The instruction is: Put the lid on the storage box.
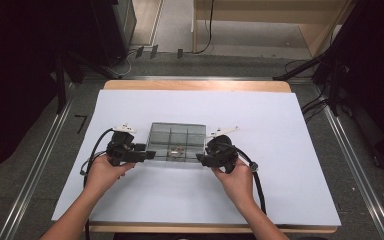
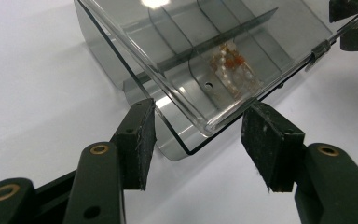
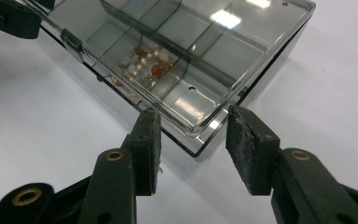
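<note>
A clear plastic compartment box point(image 1: 176, 141) lies in the middle of the white sheet, its lid down over the base. One near compartment holds a small beaded piece point(image 2: 230, 70) point(image 3: 149, 65) with white and orange beads. My left gripper point(image 1: 147, 154) is at the box's near left corner. In the left gripper view that corner point(image 2: 186, 147) sits between the spread jaws of the left gripper point(image 2: 205, 121), with gaps beside the pads. My right gripper point(image 1: 200, 158) point(image 3: 193, 128) straddles the near right corner point(image 3: 198, 140) the same way. A small latch point(image 2: 319, 49) point(image 3: 72, 42) sits on the front edge.
The white sheet point(image 1: 280, 150) covers most of a wooden table, whose edge point(image 1: 195, 85) shows at the back. Cables trail from both grippers across the sheet toward the person. Metal rails point(image 1: 350, 165) run along the floor on both sides, and dark stands flank the table.
</note>
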### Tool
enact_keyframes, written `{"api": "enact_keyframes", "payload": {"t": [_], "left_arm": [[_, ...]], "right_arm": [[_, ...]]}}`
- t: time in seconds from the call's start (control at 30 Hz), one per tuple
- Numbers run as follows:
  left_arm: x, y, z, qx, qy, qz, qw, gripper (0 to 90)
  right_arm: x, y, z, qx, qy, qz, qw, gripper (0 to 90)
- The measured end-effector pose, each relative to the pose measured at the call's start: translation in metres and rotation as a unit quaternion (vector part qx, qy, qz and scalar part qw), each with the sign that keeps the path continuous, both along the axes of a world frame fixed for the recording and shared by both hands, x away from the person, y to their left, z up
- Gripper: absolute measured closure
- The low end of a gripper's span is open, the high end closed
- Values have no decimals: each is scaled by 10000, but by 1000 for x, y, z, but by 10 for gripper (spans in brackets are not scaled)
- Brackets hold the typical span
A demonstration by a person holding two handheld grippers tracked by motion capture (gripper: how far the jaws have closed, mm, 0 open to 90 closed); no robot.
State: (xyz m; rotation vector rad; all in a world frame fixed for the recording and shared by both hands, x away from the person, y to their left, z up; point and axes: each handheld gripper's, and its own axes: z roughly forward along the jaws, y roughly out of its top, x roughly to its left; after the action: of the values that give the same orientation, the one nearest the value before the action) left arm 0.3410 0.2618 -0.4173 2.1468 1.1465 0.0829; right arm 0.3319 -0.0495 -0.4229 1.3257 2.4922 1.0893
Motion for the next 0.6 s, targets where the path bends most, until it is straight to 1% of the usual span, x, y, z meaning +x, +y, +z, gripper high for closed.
{"api": "enact_keyframes", "payload": {"t": [0.1,0.2,0.33,0.4,0.5,0.6], "left_arm": [[0,-1,-2,12,32,-15,10000,458],[0,-1,-4,72,41,-31,10000,457],[0,-1,-6,55,94,-32,9999,457],[0,-1,-8,87,93,-30,9999,457],[1,-2,-9,86,114,-31,9999,455],[1,-2,-11,129,128,-45,9998,456]], "right_arm": [[0,0,-3,-44,28,1,10000,560],[1,1,-5,-69,31,0,10000,557],[0,1,-8,-94,72,-8,9999,557],[1,1,-9,-109,52,10,9999,555],[0,2,-10,-84,76,-6,9999,549],[0,1,-11,-89,71,8,9999,547]]}}
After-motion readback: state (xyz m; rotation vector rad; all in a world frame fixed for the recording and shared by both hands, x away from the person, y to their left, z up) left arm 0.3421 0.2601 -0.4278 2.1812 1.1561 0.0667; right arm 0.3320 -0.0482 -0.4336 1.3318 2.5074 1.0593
